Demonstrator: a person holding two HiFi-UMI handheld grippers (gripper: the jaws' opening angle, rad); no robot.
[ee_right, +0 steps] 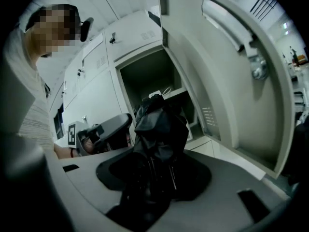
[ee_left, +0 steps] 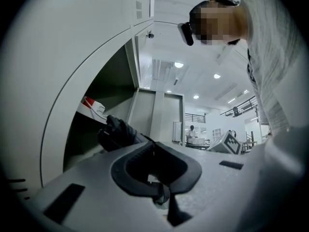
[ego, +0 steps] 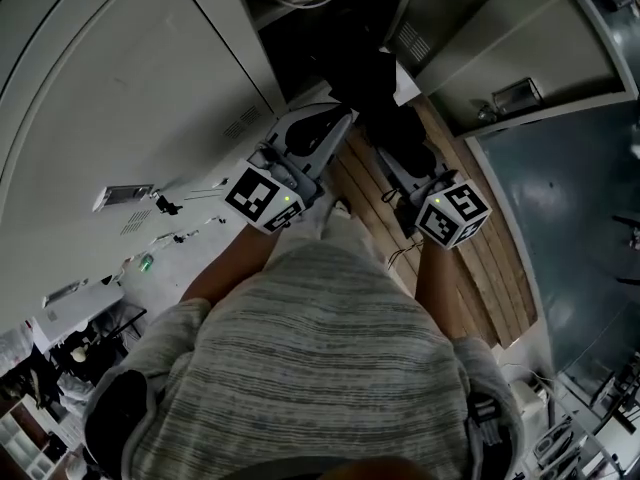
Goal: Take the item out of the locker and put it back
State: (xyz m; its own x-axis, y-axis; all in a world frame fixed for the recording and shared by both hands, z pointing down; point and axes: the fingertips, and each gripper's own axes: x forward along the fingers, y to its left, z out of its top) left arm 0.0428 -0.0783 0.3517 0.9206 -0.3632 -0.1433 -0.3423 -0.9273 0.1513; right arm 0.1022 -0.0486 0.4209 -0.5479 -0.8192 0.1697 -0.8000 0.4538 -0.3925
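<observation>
A black crumpled item [ee_right: 161,129], like a folded umbrella with thin metal rods, stands between the jaws of my right gripper [ee_right: 155,164], which is shut on it. In the head view the item [ego: 385,98] hangs in front of the dark open locker compartment [ego: 320,38], with my right gripper [ego: 388,158] below it. My left gripper [ego: 343,120] points at the same opening from the left, beside the item [ee_left: 118,132]. Its jaws [ee_left: 153,146] meet at the tips with nothing between them. The locker's open compartment [ee_right: 149,76] lies just behind the item.
The locker door [ee_right: 227,81] stands swung open on the right, a lock [ee_right: 258,69] on its face. A red-and-white object [ee_left: 91,105] lies on a shelf inside. Shut locker doors [ego: 120,88] fill the left. A wooden strip [ego: 480,268] runs along the floor.
</observation>
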